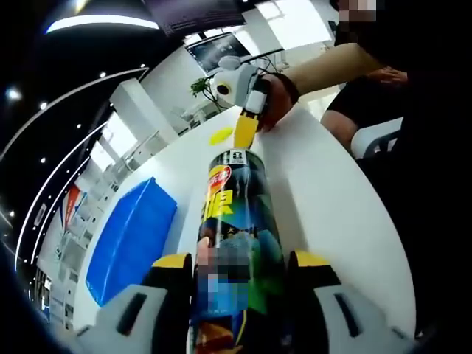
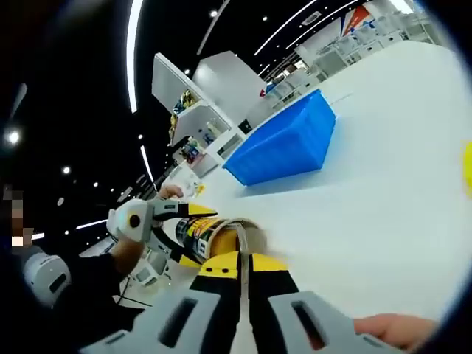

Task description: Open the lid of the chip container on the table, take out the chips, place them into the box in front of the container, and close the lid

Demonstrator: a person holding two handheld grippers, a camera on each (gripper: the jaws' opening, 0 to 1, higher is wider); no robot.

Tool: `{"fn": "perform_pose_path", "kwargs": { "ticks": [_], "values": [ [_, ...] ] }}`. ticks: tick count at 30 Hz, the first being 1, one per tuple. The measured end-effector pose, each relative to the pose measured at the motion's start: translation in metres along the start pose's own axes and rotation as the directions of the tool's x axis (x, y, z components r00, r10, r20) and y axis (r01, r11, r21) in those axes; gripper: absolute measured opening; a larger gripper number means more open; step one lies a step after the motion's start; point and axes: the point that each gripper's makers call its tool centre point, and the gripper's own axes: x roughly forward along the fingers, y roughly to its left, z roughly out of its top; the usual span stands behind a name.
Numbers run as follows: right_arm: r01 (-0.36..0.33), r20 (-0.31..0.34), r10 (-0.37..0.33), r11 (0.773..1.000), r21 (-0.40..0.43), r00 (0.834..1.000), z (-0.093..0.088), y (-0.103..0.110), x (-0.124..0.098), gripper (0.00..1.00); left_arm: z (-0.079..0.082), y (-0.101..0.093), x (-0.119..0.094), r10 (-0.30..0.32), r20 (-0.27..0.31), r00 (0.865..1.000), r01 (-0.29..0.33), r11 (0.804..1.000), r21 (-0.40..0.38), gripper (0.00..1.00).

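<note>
left claw (image 1: 237, 276) clamped on chip container (image 1: 237, 221) | right claw (image 2: 243, 267) together (at its rim)

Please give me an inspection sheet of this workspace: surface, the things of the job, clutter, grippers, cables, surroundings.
Surface: white table, bare around the things.
Job's things: chip container held between the left gripper's jaws; its clear lid is at the open end, pinched; blue box stands apart on the table.
Clutter: a small yellow thing lies on the table beyond the container.
Grippers: left gripper clamps the container's body; right gripper is shut on the lid's edge.
Cables: nothing seen.
Surroundings: white shelves, ceiling light strips, a seated person.
</note>
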Motion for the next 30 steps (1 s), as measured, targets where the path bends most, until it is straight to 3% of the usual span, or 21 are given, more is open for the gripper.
{"fn": "perform_pose_path", "kwargs": {
  "ticks": [7,10,11,15,20,22,23,25,27,30],
  "values": [
    [-0.048,-0.018,0.048,0.999,0.007,0.999,-0.001,0.003,0.005,0.01,-0.002,0.001,0.0,-0.005,-0.006,1.0,0.005,1.0,-0.009,0.53],
    [-0.113,-0.07,0.116,0.993,0.041,0.991,-0.009,0.013,0.012,0.0,0.0,-0.001,0.002,-0.01,-0.001,1.0,0.01,1.0,-0.014,0.53],
    [-0.104,-0.058,0.106,0.994,0.04,0.993,-0.005,0.012,0.012,0.0,-0.002,0.0,0.002,-0.005,-0.024,1.0,0.004,0.999,-0.045,0.53],
    [-0.116,-0.071,0.119,0.992,0.052,0.99,-0.008,0.015,0.012,0.01,-0.002,-0.001,0.001,-0.011,-0.023,1.0,0.011,0.999,-0.039,0.53],
    [-0.112,-0.064,0.109,0.993,-0.041,0.992,-0.007,0.015,0.009,0.08,-0.002,-0.001,0.001,-0.009,-0.021,1.0,0.008,0.999,-0.036,0.53],
    [-0.058,0.002,0.059,0.99,-0.13,0.998,0.007,0.004,0.003,0.15,-0.001,-0.002,0.001,-0.008,-0.018,1.0,0.008,0.999,-0.032,0.53],
    [-0.053,0.03,0.057,0.99,-0.13,0.998,0.012,0.001,-0.003,0.16,-0.001,-0.001,0.001,-0.007,-0.018,1.0,0.007,0.999,-0.033,0.54],
    [-0.1,0.066,0.101,0.995,-0.031,0.993,0.02,0.004,-0.014,0.05,-0.001,-0.002,0.001,-0.007,-0.014,1.0,0.006,1.0,-0.03,0.54],
    [-0.17,0.108,0.168,0.986,0.006,0.98,0.025,0.011,-0.02,0.04,0.0,-0.002,0.001,-0.007,-0.011,1.0,0.007,1.0,-0.029,0.54],
    [-0.222,0.061,0.223,0.975,-0.02,0.973,0.014,0.023,-0.021,0.04,0.0,-0.001,0.002,-0.008,-0.012,1.0,0.007,1.0,-0.03,0.54]
  ]
}}
